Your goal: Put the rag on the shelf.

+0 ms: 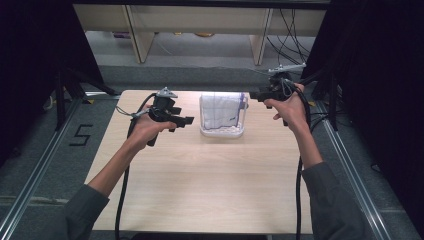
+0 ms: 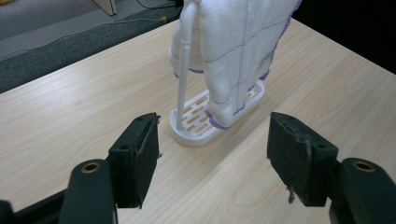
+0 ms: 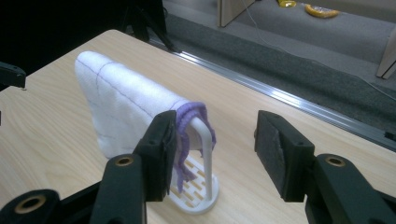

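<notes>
We hold both grippers empty with jaws apart, the left gripper [image 1: 186, 120] and right gripper [image 1: 253, 94] flanking the white cloth [image 1: 220, 112] draped over its rack [image 1: 222, 133], whose long axis runs between them; the left sits slightly nearer.

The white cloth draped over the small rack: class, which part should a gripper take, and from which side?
Probably the cloth's purple-stitched end edge, which hangs free beside the rack's upright. The open right gripper faces that end, so come in level from there; the broad faces lie flat against the frame.
</notes>
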